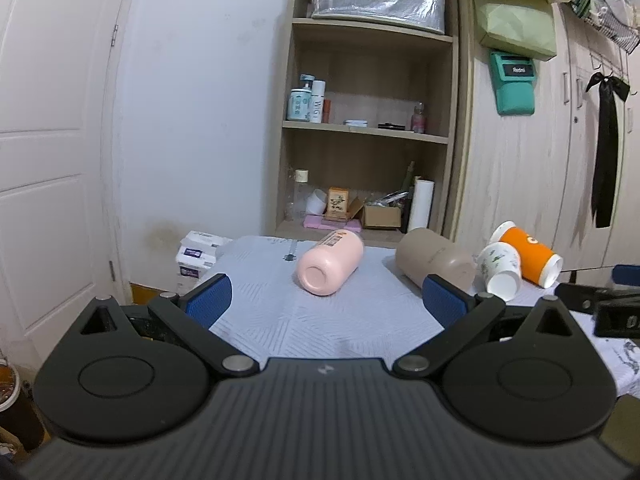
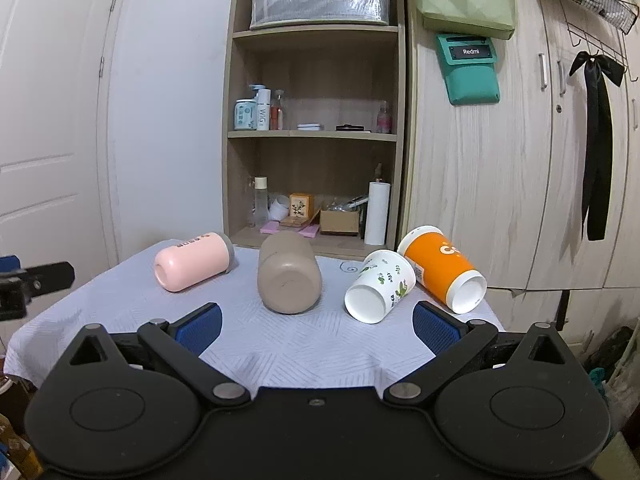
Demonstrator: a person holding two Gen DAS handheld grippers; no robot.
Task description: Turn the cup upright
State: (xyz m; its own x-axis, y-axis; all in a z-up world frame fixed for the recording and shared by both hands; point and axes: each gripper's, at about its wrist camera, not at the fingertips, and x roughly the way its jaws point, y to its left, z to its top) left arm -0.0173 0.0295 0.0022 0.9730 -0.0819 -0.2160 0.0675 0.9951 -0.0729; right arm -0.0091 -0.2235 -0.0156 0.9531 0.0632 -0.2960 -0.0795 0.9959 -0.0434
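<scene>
Several cups lie on their sides on a pale blue cloth-covered table (image 2: 280, 344): a pink cup (image 2: 192, 262) at left, a taupe cup (image 2: 289, 278) in the middle, a white floral cup (image 2: 380, 286) and an orange cup (image 2: 442, 268) at right. The left wrist view shows the pink cup (image 1: 330, 262), taupe cup (image 1: 436, 264), floral cup (image 1: 500, 270) and orange cup (image 1: 528, 254). My left gripper (image 1: 326, 300) is open and empty, short of the pink cup. My right gripper (image 2: 316, 326) is open and empty, in front of the taupe and floral cups.
A wooden shelf unit (image 2: 316, 132) with bottles and boxes stands behind the table. Wardrobe doors (image 2: 500, 180) are at the right, a white door (image 2: 52, 140) at the left. White boxes (image 1: 196, 256) sit beside the table's far left corner.
</scene>
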